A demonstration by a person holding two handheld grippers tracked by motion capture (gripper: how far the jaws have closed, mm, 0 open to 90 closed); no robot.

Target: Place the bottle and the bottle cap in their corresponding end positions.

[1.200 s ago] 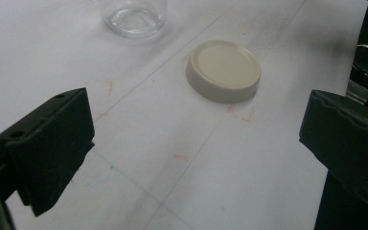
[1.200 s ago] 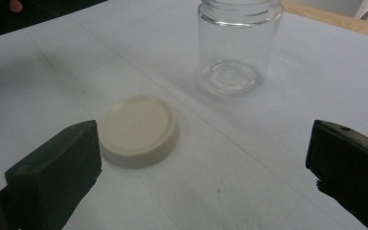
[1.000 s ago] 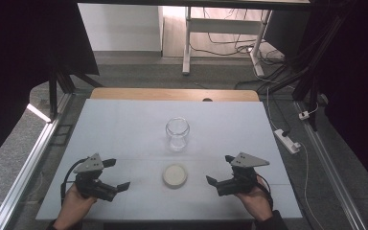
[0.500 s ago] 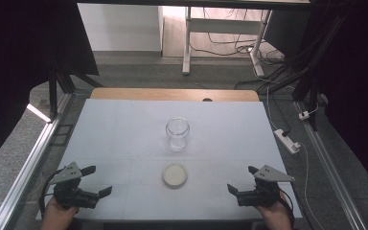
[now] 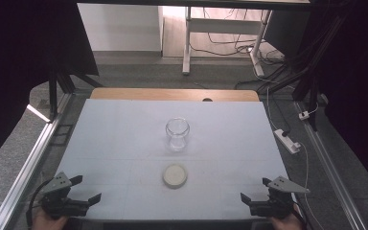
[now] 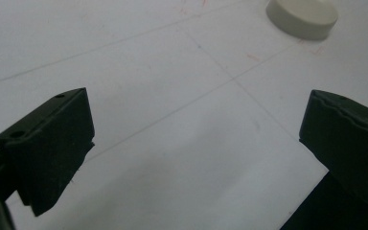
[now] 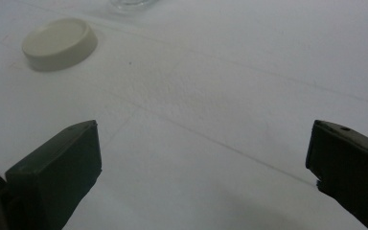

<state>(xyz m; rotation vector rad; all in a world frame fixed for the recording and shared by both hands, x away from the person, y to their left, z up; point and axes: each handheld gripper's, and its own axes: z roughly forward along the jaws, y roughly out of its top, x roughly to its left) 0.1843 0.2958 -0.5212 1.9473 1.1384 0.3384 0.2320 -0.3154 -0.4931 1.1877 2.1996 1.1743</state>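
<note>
A clear glass jar [image 5: 177,133] stands upright and lidless at the middle of the white table [image 5: 124,129]. Its cream round lid [image 5: 175,175] lies flat on the table just in front of it, and shows again at the top right of the left gripper view [image 6: 303,17] and at the top left of the right gripper view [image 7: 60,43]. My left gripper [image 5: 87,189] is open at the near left corner, with nothing between its jaws. At the near right corner my right gripper [image 5: 255,189] is open and empty too. The jar's base [image 7: 129,4] shows at the top of the right gripper view.
A wooden strip [image 5: 172,94] runs along the table's far edge. A metal rail [image 5: 33,148] borders the left side. On the floor to the right lie a white power strip [image 5: 287,140] and cables. The table's near edge is right under both grippers.
Both grippers have drawn back from beside the lid toward the near corners of the table, the left going left and the right going right. Jar and lid have not moved.
</note>
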